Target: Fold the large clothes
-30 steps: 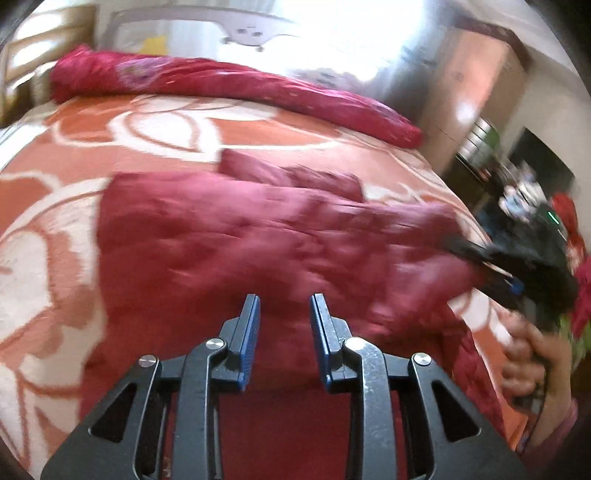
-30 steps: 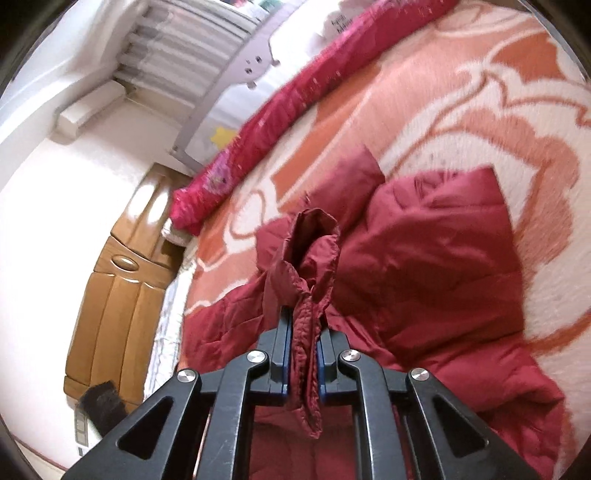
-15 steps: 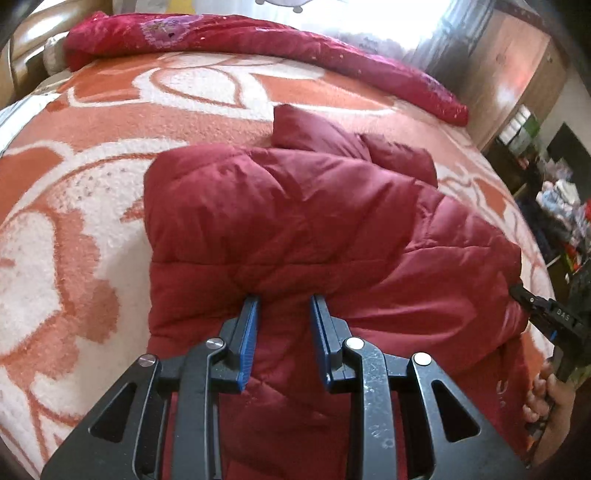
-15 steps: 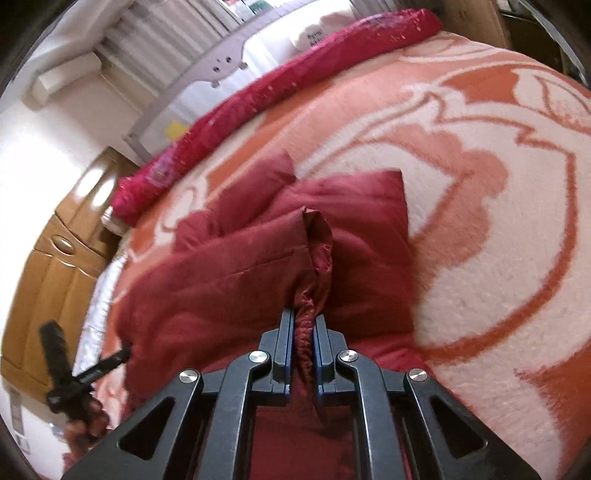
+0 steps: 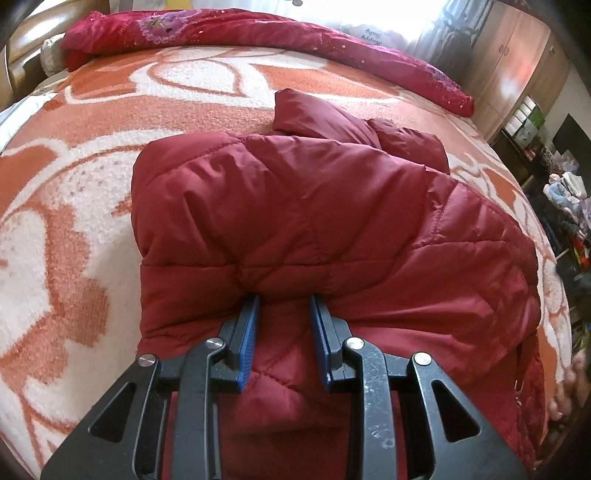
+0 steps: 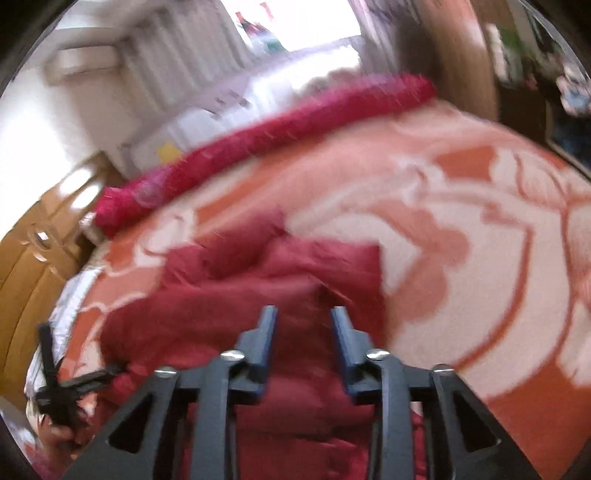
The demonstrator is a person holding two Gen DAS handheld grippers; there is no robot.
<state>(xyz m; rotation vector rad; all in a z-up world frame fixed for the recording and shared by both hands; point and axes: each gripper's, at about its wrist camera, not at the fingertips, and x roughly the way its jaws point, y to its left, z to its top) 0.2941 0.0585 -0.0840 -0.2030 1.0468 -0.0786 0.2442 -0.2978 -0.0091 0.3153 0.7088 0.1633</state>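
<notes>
A dark red quilted jacket (image 5: 295,206) lies folded over on the orange and white blanket (image 5: 92,184). My left gripper (image 5: 284,297) sits at the near edge of the fold, its blue pads narrowly apart with a bulge of jacket cloth pinched between them. The right wrist view is blurred. In it my right gripper (image 6: 303,309) hovers over the jacket (image 6: 258,280), its jaws opening, and the pads do not press on the cloth. The left gripper (image 6: 66,384) also shows at the lower left, held by a hand (image 6: 55,432).
A rolled pink-red quilt (image 5: 258,33) lies along the far side of the bed. A wooden wardrobe (image 5: 509,55) stands at the back right, with clutter (image 5: 569,206) beside the bed. A wooden headboard (image 6: 33,280) stands at the left.
The right gripper has let go of the jacket hem and its jaws stand apart. The left gripper has sunk onto the jacket. The lifted part now lies folded over the rest.
</notes>
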